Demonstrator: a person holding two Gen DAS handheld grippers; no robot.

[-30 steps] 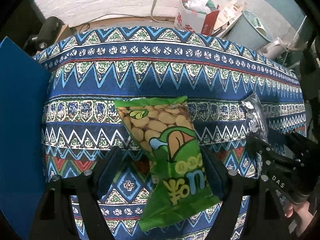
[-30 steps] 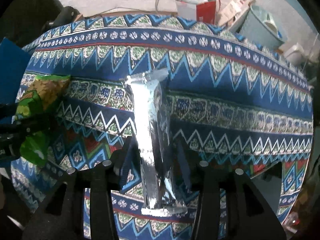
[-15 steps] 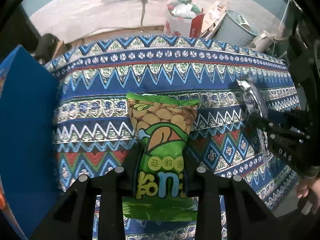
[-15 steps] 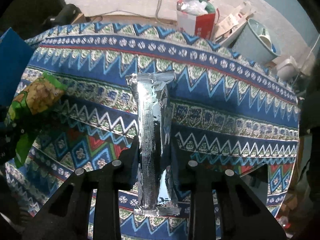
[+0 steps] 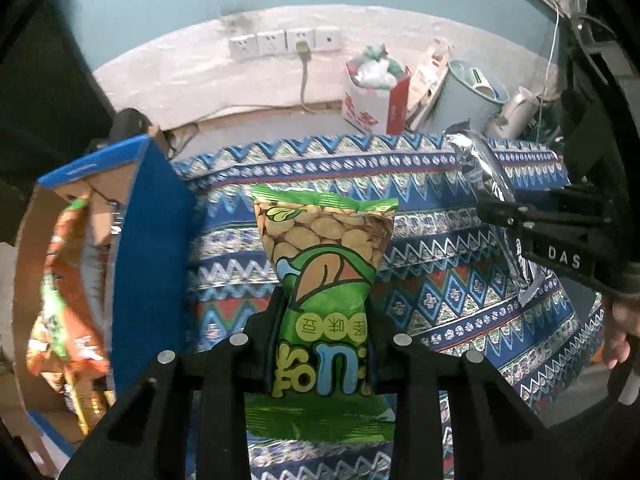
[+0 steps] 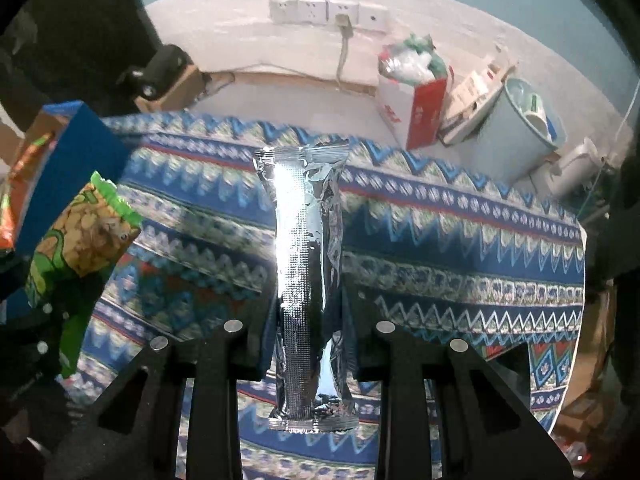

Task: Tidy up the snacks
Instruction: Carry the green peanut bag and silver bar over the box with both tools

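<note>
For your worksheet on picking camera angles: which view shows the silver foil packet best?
The right wrist view. There the silver foil packet stands face-on and full length, pinched in the right gripper. The left wrist view catches it only at the right edge, seen obliquely and partly hidden behind that gripper.

The place looks like a lived-in room of a home. A surface (image 6: 460,216) wears a bright patterned cloth, and behind it a plain wall carries a row of sockets (image 6: 328,11) with one cord plugged in. On the floor sit a stuffed red-and-white bag (image 6: 412,92), a pale bin (image 6: 520,120) and cardboard clutter.
</note>
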